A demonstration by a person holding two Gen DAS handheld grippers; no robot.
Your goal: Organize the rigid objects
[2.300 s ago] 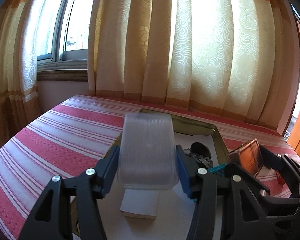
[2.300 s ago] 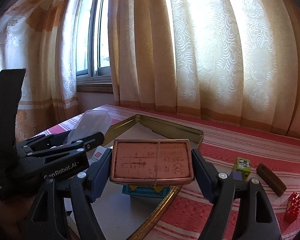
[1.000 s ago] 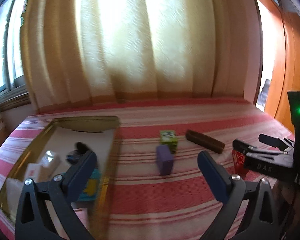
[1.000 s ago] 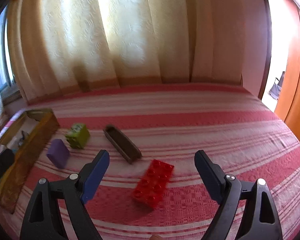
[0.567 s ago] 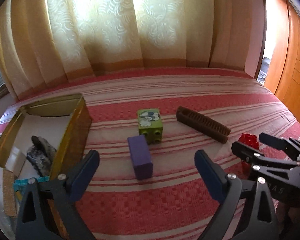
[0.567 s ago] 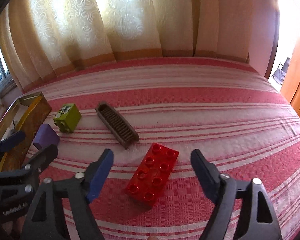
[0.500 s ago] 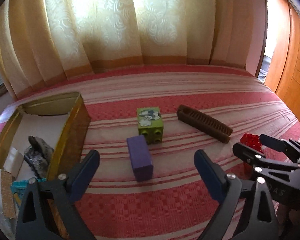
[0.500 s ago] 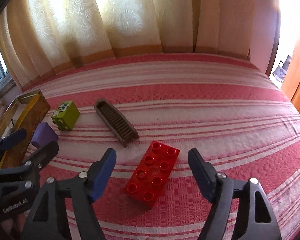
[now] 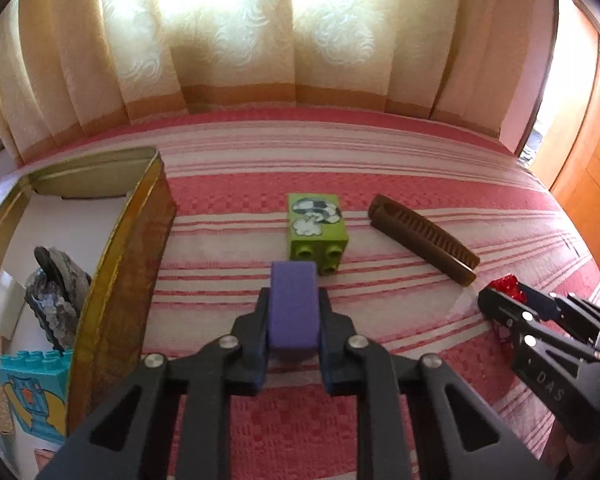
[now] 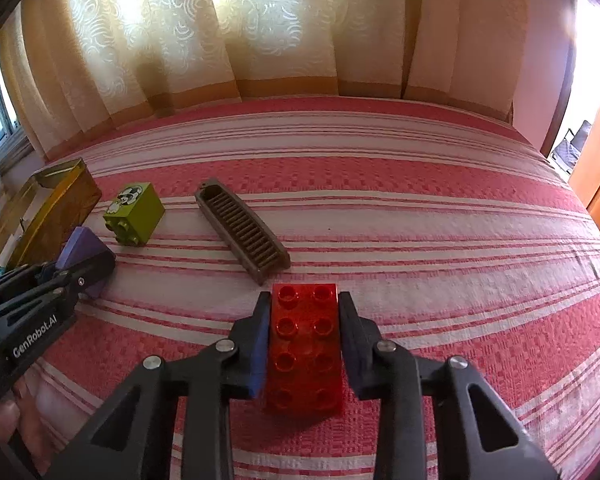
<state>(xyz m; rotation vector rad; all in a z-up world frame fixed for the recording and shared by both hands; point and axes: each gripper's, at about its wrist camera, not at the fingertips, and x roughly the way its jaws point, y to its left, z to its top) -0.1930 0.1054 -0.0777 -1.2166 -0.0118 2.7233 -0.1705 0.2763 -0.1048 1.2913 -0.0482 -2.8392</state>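
My left gripper (image 9: pixel 293 312) is shut on a purple block (image 9: pixel 293 304) that rests on the striped red cloth; the block also shows in the right wrist view (image 10: pixel 83 249). My right gripper (image 10: pixel 304 320) is shut on a red studded brick (image 10: pixel 305 344), low on the cloth. A green printed brick (image 9: pixel 317 232) lies just beyond the purple block. A brown comb (image 9: pixel 422 238) lies to its right, also in the right wrist view (image 10: pixel 242 229). The gold tin (image 9: pixel 120 264) stands at the left.
The tin holds a teal printed brick (image 9: pixel 32 392), a dark rough lump (image 9: pixel 56 304) and white cards. Curtains hang behind the bed. An orange wooden door (image 9: pixel 592 184) is at the right. The right gripper's body (image 9: pixel 548 344) shows at the left view's right edge.
Both grippers let go of their earlier objects at the tin, swung right and came down. The left one closed on the purple block, the right one on the red brick.
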